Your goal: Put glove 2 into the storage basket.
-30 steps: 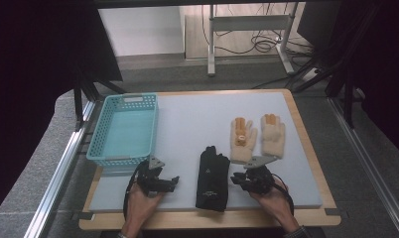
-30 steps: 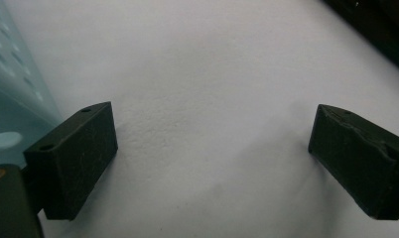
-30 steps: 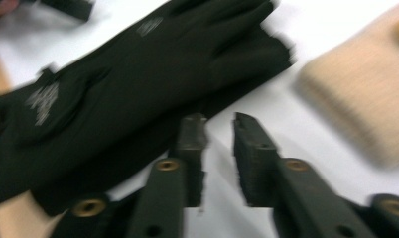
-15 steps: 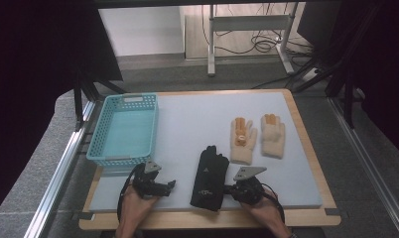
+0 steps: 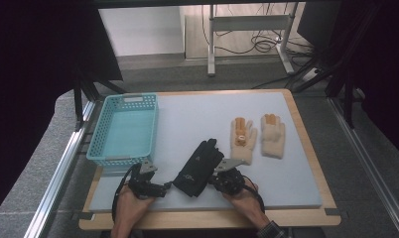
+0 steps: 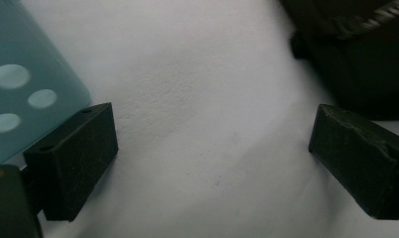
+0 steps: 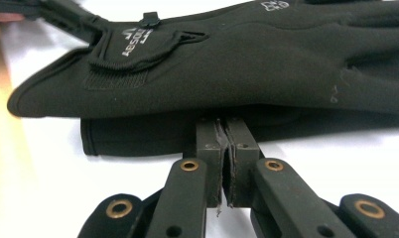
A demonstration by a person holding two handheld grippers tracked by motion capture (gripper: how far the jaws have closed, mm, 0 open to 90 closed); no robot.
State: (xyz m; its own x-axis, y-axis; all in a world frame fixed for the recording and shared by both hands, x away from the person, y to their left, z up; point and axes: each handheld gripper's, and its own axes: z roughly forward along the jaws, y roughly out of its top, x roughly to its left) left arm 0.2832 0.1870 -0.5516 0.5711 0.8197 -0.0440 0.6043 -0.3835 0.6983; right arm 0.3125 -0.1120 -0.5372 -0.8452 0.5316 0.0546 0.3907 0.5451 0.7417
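Near the table's front edge, the right gripper (image 7: 222, 148) has its jaws pressed together against the black gloves' (image 5: 197, 167) side, apparently pinching nothing. The left gripper (image 5: 160, 188) waits wide open beside them. Better to reopen and catch a fold before lifting towards the basket (image 5: 100, 141).

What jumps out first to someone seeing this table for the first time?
Probably the black gloves stacked at the front of the pale table, with the shut right gripper pushed against their edge. Next, the tan gloves to their right and the turquoise basket at the left.
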